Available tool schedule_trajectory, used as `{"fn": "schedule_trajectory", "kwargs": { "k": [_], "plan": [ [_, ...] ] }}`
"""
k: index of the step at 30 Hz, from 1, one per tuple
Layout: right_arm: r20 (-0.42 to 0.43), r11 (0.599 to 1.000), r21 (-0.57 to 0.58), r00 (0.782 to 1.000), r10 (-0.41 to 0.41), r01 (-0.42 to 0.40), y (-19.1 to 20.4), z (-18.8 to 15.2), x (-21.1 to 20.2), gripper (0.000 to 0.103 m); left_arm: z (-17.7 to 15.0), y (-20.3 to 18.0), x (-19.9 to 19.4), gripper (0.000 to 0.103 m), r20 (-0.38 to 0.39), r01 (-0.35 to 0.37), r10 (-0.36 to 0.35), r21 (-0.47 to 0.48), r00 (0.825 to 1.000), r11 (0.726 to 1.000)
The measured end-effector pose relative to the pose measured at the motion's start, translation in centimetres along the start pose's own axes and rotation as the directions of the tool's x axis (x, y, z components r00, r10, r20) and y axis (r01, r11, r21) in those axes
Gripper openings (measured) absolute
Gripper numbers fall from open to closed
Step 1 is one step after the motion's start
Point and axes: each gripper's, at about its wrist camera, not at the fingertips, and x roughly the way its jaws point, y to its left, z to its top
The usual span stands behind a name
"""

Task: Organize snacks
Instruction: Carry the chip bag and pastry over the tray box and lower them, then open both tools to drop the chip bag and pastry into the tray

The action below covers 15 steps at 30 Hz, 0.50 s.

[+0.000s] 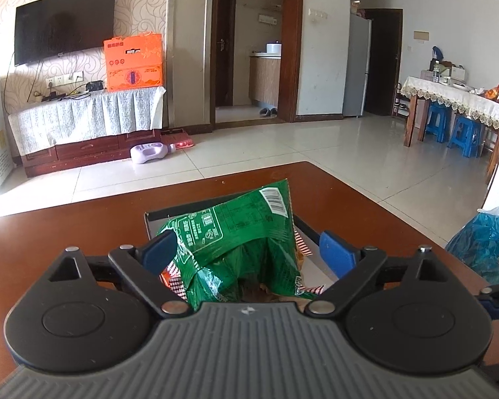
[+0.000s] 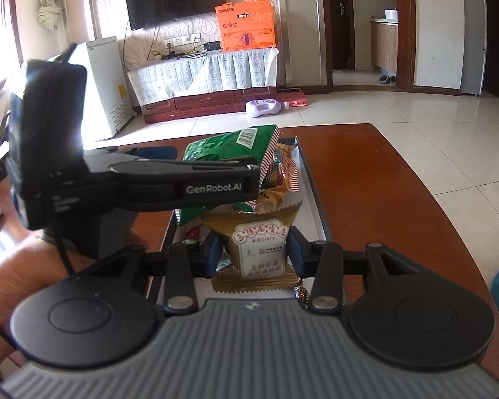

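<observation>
Nearest the camera, the right gripper (image 2: 254, 254) is clamped on a gold-edged pastry packet (image 2: 257, 249), which looks light, soft and crushable; holding its flat middle is a good choice. Beyond it lies the tray (image 2: 316, 196), where the snacks are piled. At the tray's far end the left gripper (image 1: 249, 252) stands wide apart around a green snack bag (image 1: 236, 232), crinkled, slippery, barcode up.
</observation>
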Motion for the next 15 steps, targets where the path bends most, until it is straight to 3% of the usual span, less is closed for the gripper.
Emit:
{"fn": "schedule_trajectory", "kwargs": {
  "k": [15],
  "plan": [
    [0.003, 1.000, -0.023, 1.000, -0.009, 0.009, 0.7, 0.3, 1.5, 0.045, -0.9, 2.0, -3.8, 0.095, 0.004, -0.035, 0.034, 0.056, 0.999, 0.998]
  ]
}}
